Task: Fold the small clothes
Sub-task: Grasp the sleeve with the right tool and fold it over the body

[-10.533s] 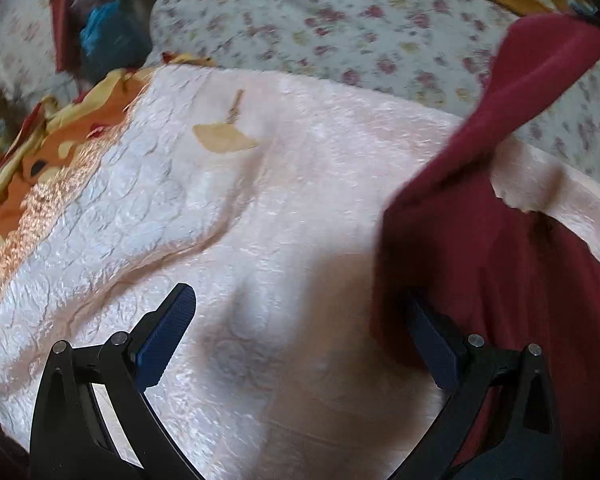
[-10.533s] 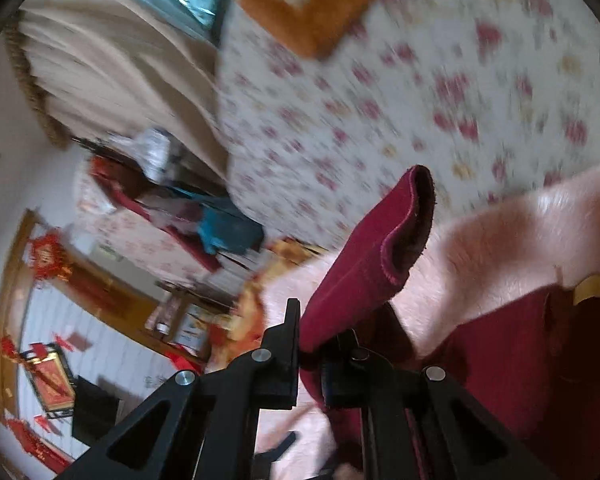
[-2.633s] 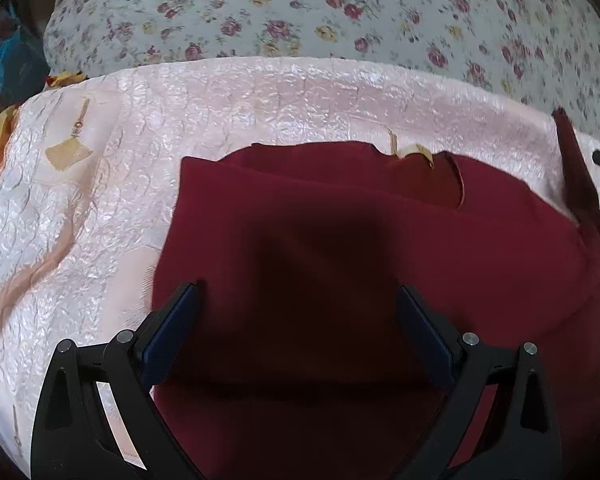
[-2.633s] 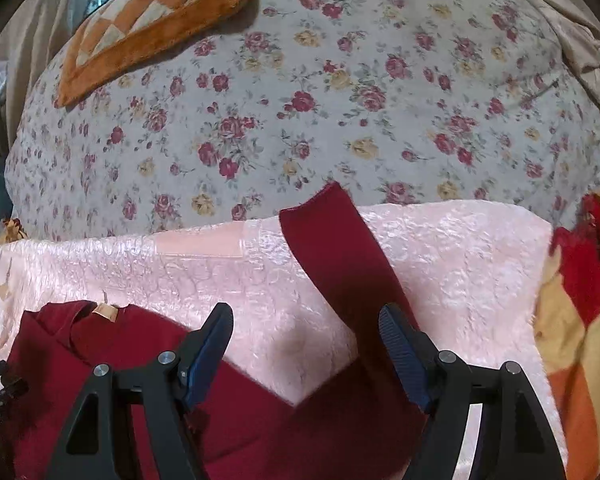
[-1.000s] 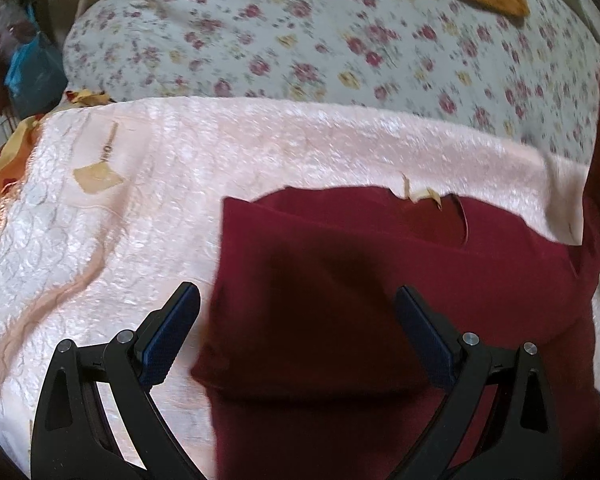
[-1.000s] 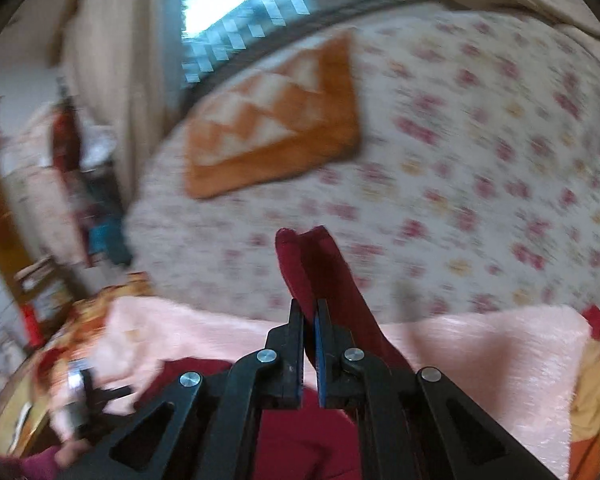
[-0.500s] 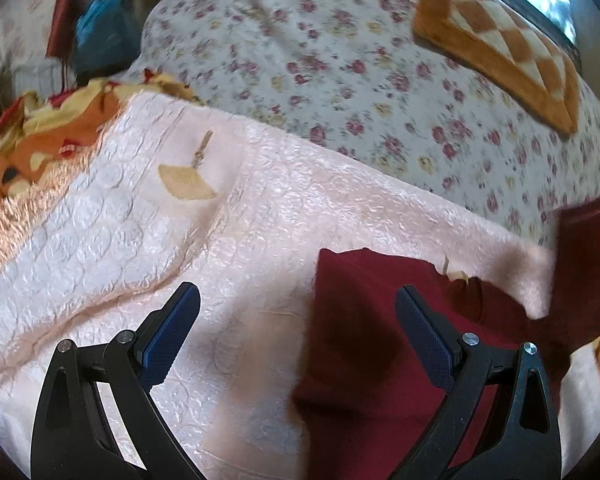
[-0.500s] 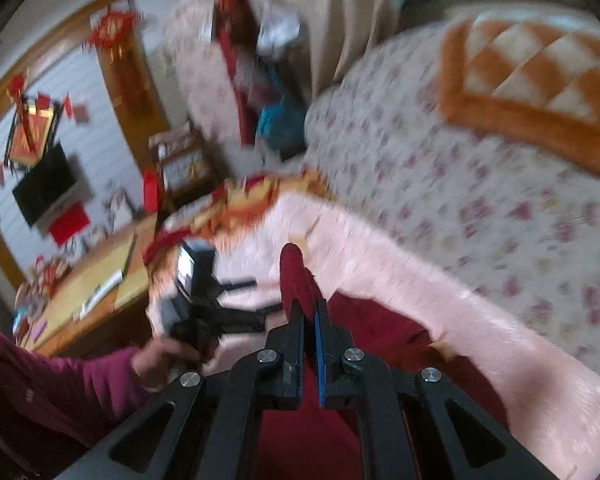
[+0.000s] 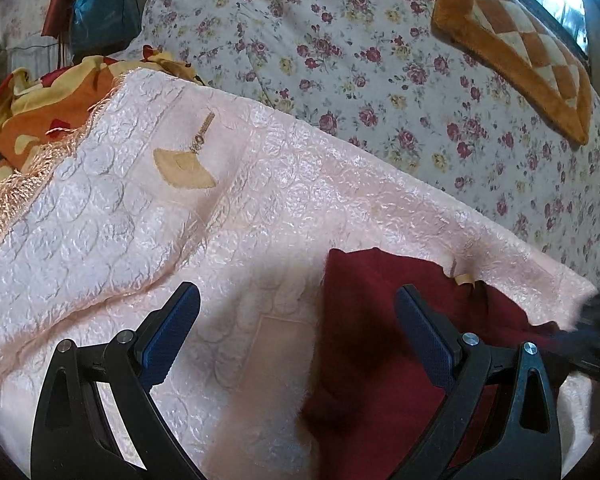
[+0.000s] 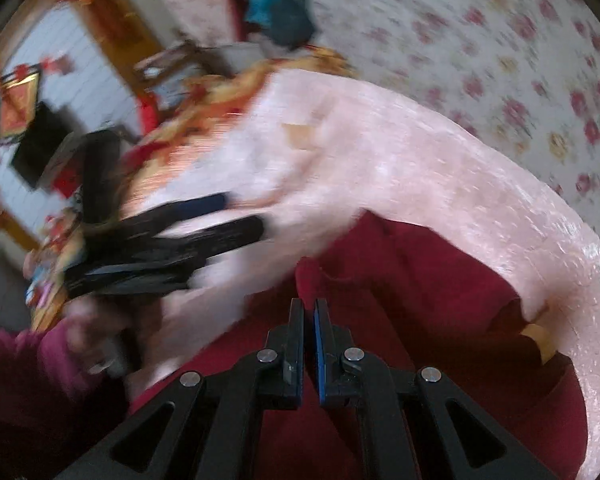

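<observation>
A dark red garment [image 9: 380, 344] lies on a pink quilted cover [image 9: 228, 240], neckline and tan label [image 9: 464, 279] toward the far side. My left gripper [image 9: 298, 334] stands open above the garment's left edge with nothing between its blue pads [image 9: 172, 330]. In the right wrist view my right gripper [image 10: 308, 308] is shut on the garment's sleeve; the cuff [image 10: 312, 274] sticks out past its tips, low over the garment's body [image 10: 440, 280]. The left gripper [image 10: 240, 214] shows there blurred, held by a hand [image 10: 88, 332] in a magenta sleeve.
A floral bedspread [image 9: 380, 60] rises behind the pink cover, with an orange checked cushion [image 9: 520, 52] at the far right. An orange and yellow blanket [image 9: 40, 112] lies past the cover's fringed left edge. A blue bag [image 9: 100, 16] sits far left.
My right gripper has swung the sleeve down and across, from high above the bed to low over the garment's body. The left gripper has shifted left, off the garment toward its left edge.
</observation>
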### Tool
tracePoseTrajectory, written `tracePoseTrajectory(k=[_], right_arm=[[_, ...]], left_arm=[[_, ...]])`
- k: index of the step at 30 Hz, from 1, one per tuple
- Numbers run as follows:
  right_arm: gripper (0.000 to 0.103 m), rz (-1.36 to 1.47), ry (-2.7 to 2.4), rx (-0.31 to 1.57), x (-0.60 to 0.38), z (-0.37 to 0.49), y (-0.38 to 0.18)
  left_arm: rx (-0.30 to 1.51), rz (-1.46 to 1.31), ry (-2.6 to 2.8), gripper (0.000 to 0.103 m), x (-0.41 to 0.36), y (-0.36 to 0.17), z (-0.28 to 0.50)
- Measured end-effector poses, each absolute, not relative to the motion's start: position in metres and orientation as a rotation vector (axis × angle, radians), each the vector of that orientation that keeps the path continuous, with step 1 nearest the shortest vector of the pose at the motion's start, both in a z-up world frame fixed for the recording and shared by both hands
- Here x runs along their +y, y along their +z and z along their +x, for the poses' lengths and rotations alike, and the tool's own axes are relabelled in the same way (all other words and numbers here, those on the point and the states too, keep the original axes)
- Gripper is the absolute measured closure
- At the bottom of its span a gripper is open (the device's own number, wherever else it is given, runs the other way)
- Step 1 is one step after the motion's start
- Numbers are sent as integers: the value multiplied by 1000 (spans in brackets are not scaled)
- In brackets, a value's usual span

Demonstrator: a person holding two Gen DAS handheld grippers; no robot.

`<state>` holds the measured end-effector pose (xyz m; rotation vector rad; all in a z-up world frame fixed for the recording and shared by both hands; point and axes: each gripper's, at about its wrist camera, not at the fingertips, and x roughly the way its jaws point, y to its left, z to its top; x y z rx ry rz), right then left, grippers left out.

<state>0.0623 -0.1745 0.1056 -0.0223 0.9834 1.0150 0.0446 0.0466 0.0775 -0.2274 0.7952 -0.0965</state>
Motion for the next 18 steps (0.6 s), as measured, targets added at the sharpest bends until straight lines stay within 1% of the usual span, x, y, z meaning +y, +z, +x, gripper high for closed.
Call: tracePoseTrajectory(k=[4,5,7,9,11,13,18], right_arm=[[99,7,1169,924,-176,9,154],[99,-19,1230,903,-173,-9,168],[99,-100,1250,870,-164,-23,176],[99,-152,1156,924,-153,-10,161],[99,-123,1077,995,-150,15,133],[99,-161,977,1034,-143,44,98],[99,-158,816,1065,-143,112,45]], left_arm=[[779,-227,-92,4,46,83,38],[771,-230,-89,4,47,84,36],[771,-234,-83,4,48,85,36],[776,-237,-78,4,49,83,35],[779,-249,-71,4,53,81,34],[785,-268,-72,4,55,79,37],[812,-233,-100,4,42,71,42]])
